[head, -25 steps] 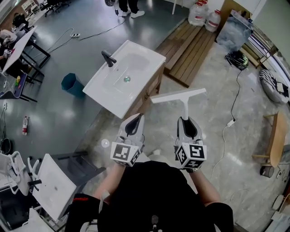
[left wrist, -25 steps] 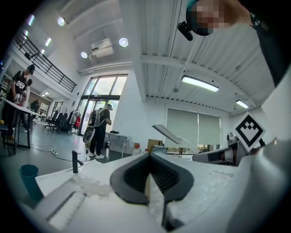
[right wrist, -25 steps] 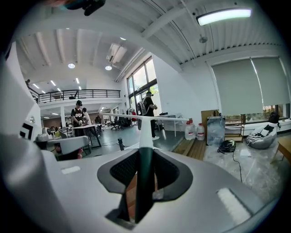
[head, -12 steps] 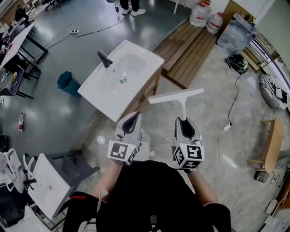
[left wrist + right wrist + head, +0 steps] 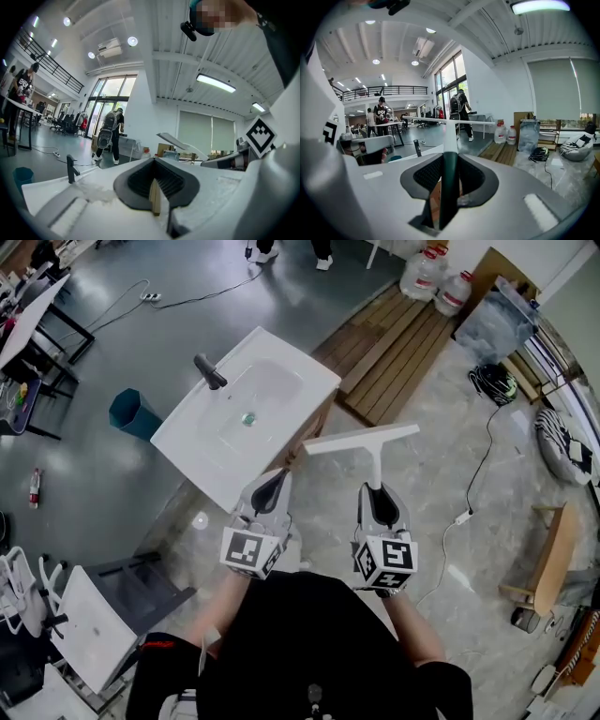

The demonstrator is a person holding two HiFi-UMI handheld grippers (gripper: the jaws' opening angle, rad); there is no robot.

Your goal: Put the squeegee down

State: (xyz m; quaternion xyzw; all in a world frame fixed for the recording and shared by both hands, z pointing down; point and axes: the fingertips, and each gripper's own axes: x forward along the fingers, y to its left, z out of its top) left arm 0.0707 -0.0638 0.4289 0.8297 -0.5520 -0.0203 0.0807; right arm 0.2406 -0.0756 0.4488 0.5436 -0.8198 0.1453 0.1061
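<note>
The right gripper (image 5: 380, 495) has its fingers clenched on the dark handle of the squeegee (image 5: 362, 441), which runs straight out past the fingertips to the white blade, set crosswise ahead of them in the air. The left gripper (image 5: 271, 487) has its fingers closed together on nothing, level with the right fingers, just short of the washbasin (image 5: 192, 451).

In the head view, the lower end of the squeegee (image 5: 376, 457) handle is buried inside the right gripper (image 5: 379, 490). At 12 o'clock, 2 people are cut off by the top edge, leaving only feet (image 5: 265, 252). The green speck (image 5: 248, 418) in the sink (image 5: 200, 448) is too small to identify.
</note>
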